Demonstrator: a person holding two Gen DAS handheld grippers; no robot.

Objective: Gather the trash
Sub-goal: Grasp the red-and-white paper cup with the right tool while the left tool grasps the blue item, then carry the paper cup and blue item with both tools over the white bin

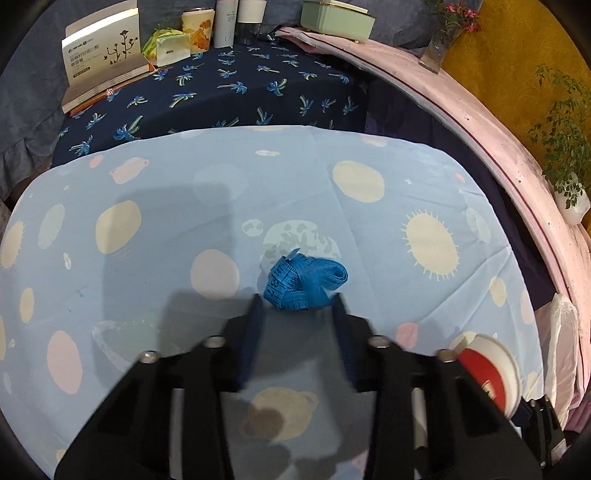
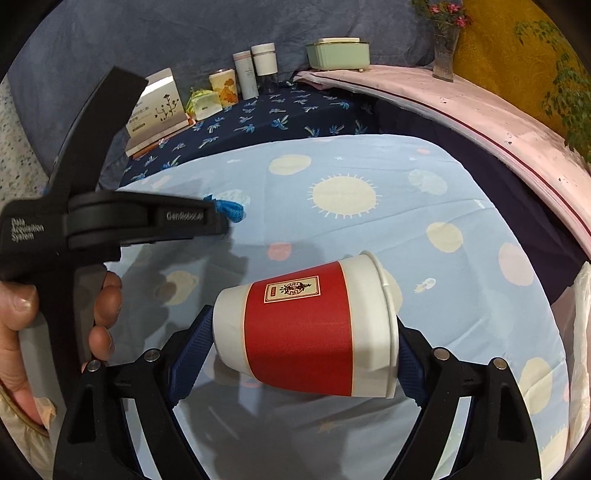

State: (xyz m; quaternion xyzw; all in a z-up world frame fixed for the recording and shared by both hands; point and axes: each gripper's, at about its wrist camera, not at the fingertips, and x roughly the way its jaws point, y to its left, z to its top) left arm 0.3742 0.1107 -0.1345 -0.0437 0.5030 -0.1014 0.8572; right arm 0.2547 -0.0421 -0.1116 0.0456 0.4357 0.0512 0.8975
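Note:
A crumpled blue measuring tape [image 1: 304, 282] lies on the light blue planet-print cloth [image 1: 369, 229]. My left gripper [image 1: 297, 301] is open, its fingertips either side of the tape's near edge, just short of it. My right gripper [image 2: 306, 332] is shut on a red and white paper cup [image 2: 306, 328], held sideways with base left and lid right, above the cloth. The cup also shows at the lower right of the left wrist view [image 1: 487, 369]. The left gripper shows in the right wrist view [image 2: 147, 221], with the tape [image 2: 231, 208] at its tip.
At the back, on a dark palm-print cloth [image 1: 236, 96], stand a white box [image 1: 101, 55], a green packet [image 1: 166, 46], cups and bottles [image 1: 225, 22]. A mint case [image 1: 336, 18] and vase [image 1: 441, 40] sit on a pink ledge. A white plastic bag [image 1: 561, 339] lies at right.

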